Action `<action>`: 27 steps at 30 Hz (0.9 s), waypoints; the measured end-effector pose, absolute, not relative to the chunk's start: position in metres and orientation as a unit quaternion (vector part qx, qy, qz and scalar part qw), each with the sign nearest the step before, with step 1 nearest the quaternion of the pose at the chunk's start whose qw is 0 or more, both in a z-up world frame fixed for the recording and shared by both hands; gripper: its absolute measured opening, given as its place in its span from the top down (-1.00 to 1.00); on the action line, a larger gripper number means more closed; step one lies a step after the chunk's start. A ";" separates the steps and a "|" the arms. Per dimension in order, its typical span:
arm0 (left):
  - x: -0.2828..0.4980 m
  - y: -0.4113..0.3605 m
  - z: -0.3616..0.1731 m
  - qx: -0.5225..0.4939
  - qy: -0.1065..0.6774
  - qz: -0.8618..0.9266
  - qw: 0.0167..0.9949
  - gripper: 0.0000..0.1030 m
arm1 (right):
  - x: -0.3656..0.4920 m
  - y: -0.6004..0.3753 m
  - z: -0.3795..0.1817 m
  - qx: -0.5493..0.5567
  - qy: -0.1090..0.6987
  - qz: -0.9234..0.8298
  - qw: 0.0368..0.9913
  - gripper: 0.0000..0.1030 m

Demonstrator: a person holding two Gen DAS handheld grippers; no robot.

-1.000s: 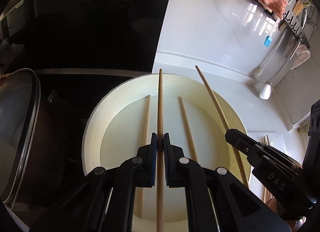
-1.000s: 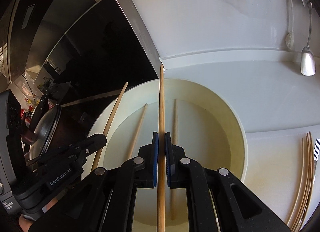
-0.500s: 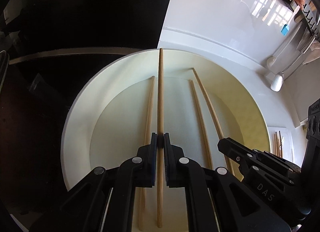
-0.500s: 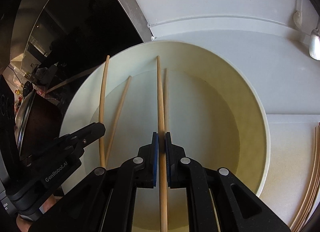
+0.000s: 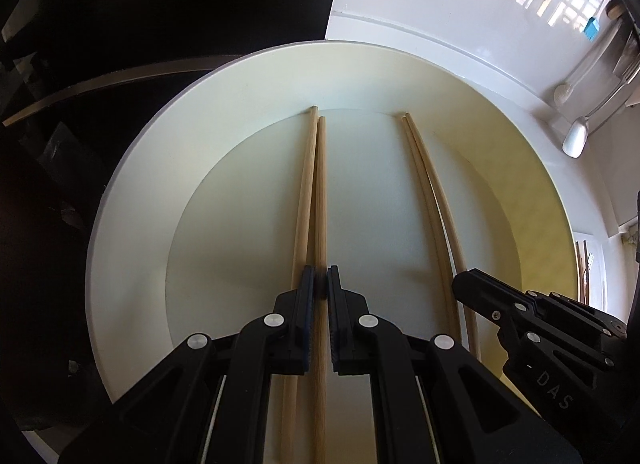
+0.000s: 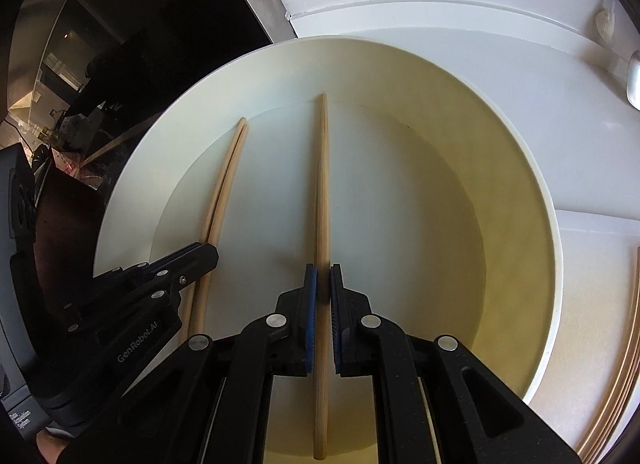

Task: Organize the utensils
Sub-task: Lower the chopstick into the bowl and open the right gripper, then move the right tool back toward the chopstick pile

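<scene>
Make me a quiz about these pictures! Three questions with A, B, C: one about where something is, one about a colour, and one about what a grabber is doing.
1. Where is the left chopstick?
A. In the bowl
B. On the stove
C. In a cup

2. What colour is the bowl?
A. Red
B. Cream
C. Black

3. What is the right gripper doing?
A. Wide open, empty
B. Holding a spoon
C. Shut on the right chopstick

Answers:
1 A: its tip sits at the foot of the bowl's wall.
2 B: wall and floor look pale cream.
3 C: both pads press the stick, and the left gripper grips likewise.
</scene>
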State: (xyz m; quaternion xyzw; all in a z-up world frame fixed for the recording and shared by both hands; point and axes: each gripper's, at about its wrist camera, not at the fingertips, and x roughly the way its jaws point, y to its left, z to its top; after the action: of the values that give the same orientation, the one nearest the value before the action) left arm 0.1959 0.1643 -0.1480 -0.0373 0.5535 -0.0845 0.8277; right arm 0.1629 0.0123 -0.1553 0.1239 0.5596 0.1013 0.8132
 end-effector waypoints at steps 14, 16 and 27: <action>0.182 0.166 -0.121 -0.019 0.526 -0.077 0.847 -0.19 | 0.153 0.002 -0.135 0.100 0.533 0.088 0.836 0.71; 0.178 0.170 -0.112 -0.017 0.517 -0.074 0.852 -0.19 | 0.148 -0.004 -0.128 0.100 0.521 0.088 0.843 0.62; 0.149 0.188 -0.078 -0.010 0.484 -0.050 0.873 -0.61 | 0.116 -0.011 -0.099 0.099 0.476 0.082 0.870 0.31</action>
State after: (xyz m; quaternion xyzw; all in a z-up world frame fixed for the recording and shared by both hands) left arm 0.1490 0.1877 -0.0775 -0.0101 0.4842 -0.0503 0.8734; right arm 0.1164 -0.0107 -0.0994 0.0988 0.4761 0.0824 0.8700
